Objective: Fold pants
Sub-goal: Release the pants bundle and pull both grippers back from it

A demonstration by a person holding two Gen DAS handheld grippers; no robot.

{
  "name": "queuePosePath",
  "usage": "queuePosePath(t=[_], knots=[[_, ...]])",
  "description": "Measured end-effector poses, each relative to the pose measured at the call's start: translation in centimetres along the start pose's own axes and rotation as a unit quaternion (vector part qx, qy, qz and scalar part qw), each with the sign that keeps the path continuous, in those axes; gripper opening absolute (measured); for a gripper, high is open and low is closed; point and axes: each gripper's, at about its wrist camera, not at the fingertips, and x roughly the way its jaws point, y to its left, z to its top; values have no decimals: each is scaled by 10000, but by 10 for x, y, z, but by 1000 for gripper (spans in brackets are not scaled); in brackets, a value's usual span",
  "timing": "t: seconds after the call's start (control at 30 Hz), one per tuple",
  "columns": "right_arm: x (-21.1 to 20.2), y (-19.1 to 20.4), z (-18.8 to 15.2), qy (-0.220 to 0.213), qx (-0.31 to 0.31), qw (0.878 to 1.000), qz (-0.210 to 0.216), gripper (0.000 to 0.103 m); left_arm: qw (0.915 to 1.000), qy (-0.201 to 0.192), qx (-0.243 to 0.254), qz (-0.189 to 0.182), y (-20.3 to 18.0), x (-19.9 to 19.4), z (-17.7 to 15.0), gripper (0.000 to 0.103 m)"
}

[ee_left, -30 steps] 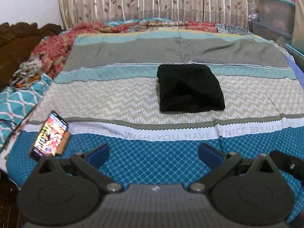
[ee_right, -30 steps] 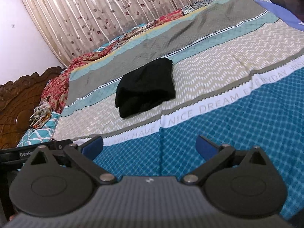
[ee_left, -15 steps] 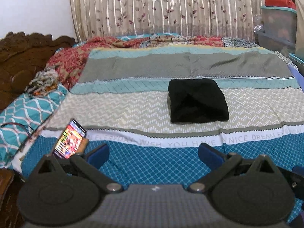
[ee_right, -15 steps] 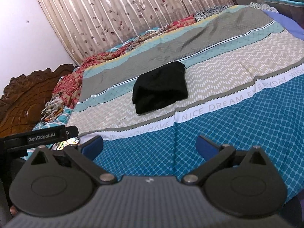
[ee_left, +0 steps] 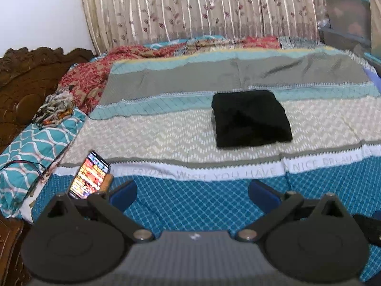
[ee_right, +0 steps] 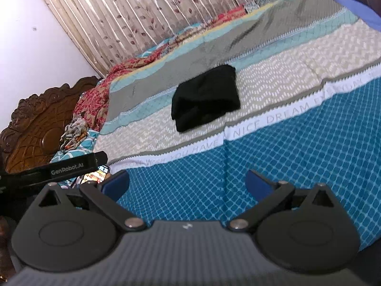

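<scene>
The black pants (ee_left: 251, 118) lie folded into a compact rectangle on the beige zigzag band of the bedspread (ee_left: 147, 138), in the middle of the bed. They also show in the right wrist view (ee_right: 206, 97). My left gripper (ee_left: 192, 194) is open and empty, held well back over the blue checked band near the bed's front edge. My right gripper (ee_right: 187, 186) is open and empty too, over the same blue band, far from the pants.
A lit phone (ee_left: 89, 175) is propped at the bed's front left. A carved wooden headboard (ee_left: 26, 85) and a teal pillow (ee_left: 35, 147) are at the left. Curtains (ee_left: 202, 9) hang behind. Plastic storage boxes (ee_left: 347, 21) stand at the right. The left device's body (ee_right: 59, 166) shows at the right view's left.
Both grippers have drawn back and risen from the bed, so the folded pants look farther off. The pants have not moved. Both stay open.
</scene>
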Motion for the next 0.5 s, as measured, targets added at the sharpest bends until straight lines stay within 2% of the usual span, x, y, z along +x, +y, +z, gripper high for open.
queuePosePath(t=[0.13, 0.3, 0.5], knots=[[11, -10, -2, 225, 247, 9994, -19, 103, 9997, 240, 86, -56, -6, 15, -6, 103], [15, -14, -3, 297, 321, 9990, -100, 103, 9990, 422, 135, -102, -11, 28, -10, 103], [20, -22, -4, 410, 424, 9981, -185, 103, 9974, 598, 174, -352, -17, 39, -16, 103]])
